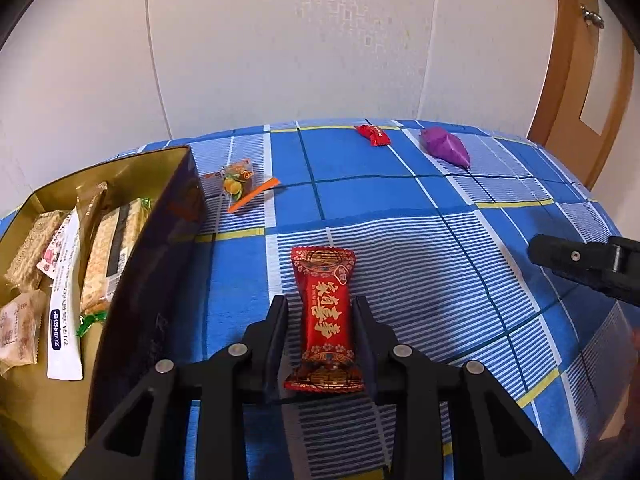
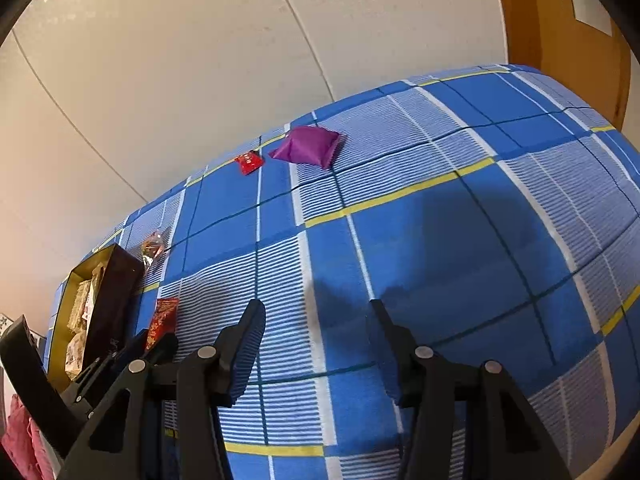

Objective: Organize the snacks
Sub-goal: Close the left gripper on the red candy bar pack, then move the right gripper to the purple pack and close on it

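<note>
A long red snack pack (image 1: pixel 325 316) with gold print lies on the blue checked cloth between the fingers of my left gripper (image 1: pixel 322 304). The jaws stand on either side of it, nearly touching it; whether they grip it is not clear. It also shows in the right wrist view (image 2: pixel 162 320). A dark box (image 1: pixel 144 280) with a gold inside stands to the left and holds several snack packs; it also shows in the right wrist view (image 2: pixel 108 300). My right gripper (image 2: pixel 318 308) is open and empty above the cloth.
A clear orange-printed packet (image 1: pixel 238 184) lies beside the box's far corner. A small red packet (image 1: pixel 374 135) and a purple packet (image 1: pixel 446 146) lie near the far edge by the wall. A wooden door (image 1: pixel 580 60) is at the right.
</note>
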A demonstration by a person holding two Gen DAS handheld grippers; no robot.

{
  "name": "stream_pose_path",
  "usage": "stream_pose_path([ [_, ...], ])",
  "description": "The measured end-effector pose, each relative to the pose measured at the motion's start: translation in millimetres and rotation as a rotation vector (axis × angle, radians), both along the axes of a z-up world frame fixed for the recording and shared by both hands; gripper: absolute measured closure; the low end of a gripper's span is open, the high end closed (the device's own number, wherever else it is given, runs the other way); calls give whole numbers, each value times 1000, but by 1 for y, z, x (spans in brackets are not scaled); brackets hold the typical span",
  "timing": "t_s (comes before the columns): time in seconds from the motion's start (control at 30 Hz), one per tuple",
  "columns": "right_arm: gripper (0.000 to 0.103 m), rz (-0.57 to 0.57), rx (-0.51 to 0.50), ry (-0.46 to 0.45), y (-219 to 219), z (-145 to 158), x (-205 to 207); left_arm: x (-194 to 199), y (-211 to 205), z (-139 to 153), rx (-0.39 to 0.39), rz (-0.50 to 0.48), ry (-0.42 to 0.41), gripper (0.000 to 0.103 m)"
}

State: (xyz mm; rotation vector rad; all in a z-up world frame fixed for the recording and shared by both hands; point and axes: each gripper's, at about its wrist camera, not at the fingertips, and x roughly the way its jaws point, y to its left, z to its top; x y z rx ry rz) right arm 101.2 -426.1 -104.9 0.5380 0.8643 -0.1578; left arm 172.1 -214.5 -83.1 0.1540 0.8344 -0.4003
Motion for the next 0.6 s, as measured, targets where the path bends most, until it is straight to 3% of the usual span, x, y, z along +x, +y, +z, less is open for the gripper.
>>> stream_pose_path([
  [0.13, 50, 61, -27, -17, 9, 2, 13, -4, 1, 0, -2, 3, -11, 70],
  [0.3, 50, 175, -184, -48, 15, 12, 45, -3, 4, -1, -22, 4, -3, 70],
  [0.47, 48, 210, -364, -67, -10, 27, 98, -3, 6, -1, -46, 5, 5, 70],
  [0.6, 41, 246, -384, -83, -29, 36, 132, -2, 7, -1, -53, 6, 7, 70],
])
